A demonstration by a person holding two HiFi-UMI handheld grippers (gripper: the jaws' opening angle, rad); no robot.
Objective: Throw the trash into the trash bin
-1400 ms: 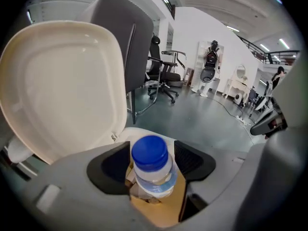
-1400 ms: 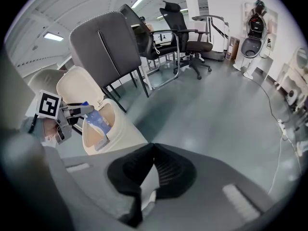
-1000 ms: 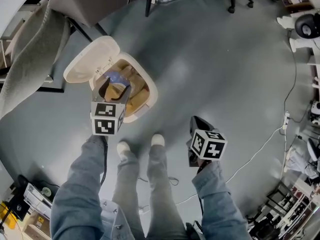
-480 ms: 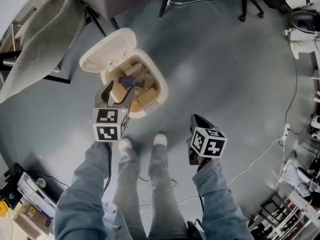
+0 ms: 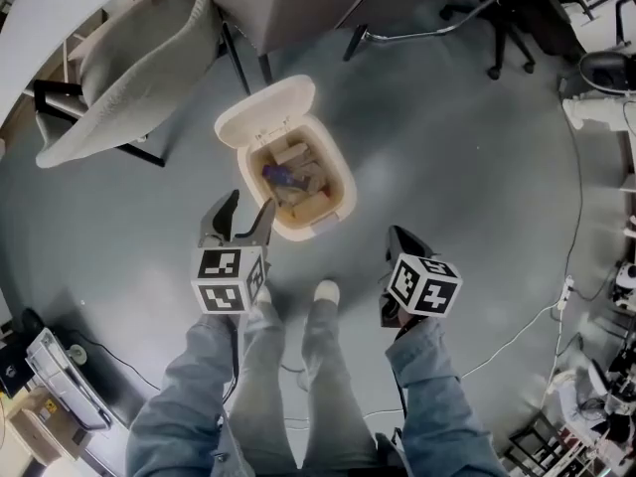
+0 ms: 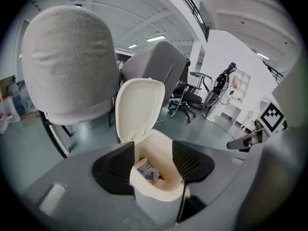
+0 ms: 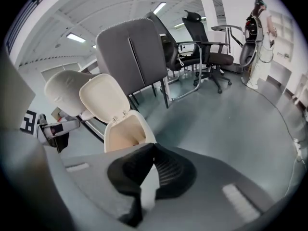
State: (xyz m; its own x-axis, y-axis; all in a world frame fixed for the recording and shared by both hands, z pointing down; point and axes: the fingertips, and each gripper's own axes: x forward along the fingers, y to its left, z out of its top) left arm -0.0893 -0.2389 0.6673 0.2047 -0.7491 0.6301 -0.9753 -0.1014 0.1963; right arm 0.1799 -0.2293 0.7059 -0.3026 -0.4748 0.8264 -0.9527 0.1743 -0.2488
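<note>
Evidently the drop is done. A sec ago the left tongs [image 5: 248,207] were held over the mouth of the trash bin [image 5: 306,233], w/ a purple blur just below them. Now they are seen drawn back to the bin's 7 o'clock, clear of the rim. In the left gripper view the tongs [image 6: 153,165] are spread wide w/ nothing pinched: only the bin [image 6: 156,194] is framed in the gap, well beyond the pads. They have just been eased a bit closer together, still empty.

The purple piece [image 5: 278,175] is now seen lying inside the bin among the other trash, approx. centre; it is also made out in the left gripper view [image 6: 147,171]. The lid [image 5: 263,110] is left standing open at the bin's 11 o'clock.

The right tongs [image 5: 396,238] are held at the bin's 4 o'clock over the grey floor [image 5: 467,147]. In the right gripper view they [image 7: 151,160] are pressed together w/ nothing in them.

Judged from this, that item's throw is finished. No further trash is seen in either tongs or on the floor nearby, so the task is prob. at or near its end, or another piece must be fetched from out of view.
</note>
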